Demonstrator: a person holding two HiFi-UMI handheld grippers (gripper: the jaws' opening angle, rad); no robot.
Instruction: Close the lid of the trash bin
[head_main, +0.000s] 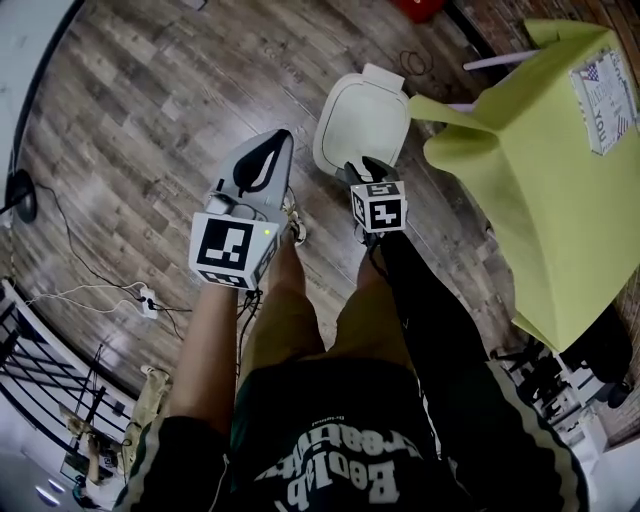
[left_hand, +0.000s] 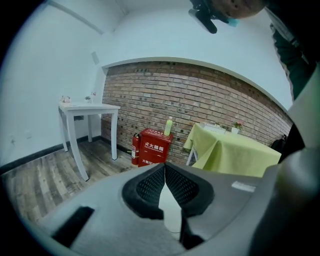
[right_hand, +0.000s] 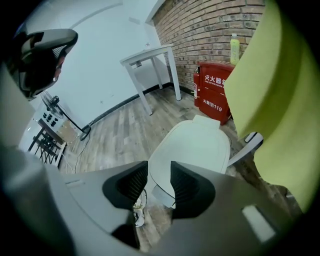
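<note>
The white trash bin (head_main: 362, 125) stands on the wood floor with its lid (right_hand: 195, 150) lying flat on top. In the head view my right gripper (head_main: 365, 170) hangs just above the bin's near edge. In the right gripper view its jaws stand apart over that edge, and my right gripper (right_hand: 159, 167) has nothing between them. To the left of the bin my left gripper (head_main: 278, 140) is held above the floor. My left gripper (left_hand: 164, 167) has its tips pressed together and is empty, pointing toward the brick wall.
A table under a yellow-green cloth (head_main: 560, 170) stands close to the bin's right. By the brick wall are a red fire box (left_hand: 154, 146) and a white table (left_hand: 87, 107). Cables and a socket strip (head_main: 140, 298) lie on the floor at the left.
</note>
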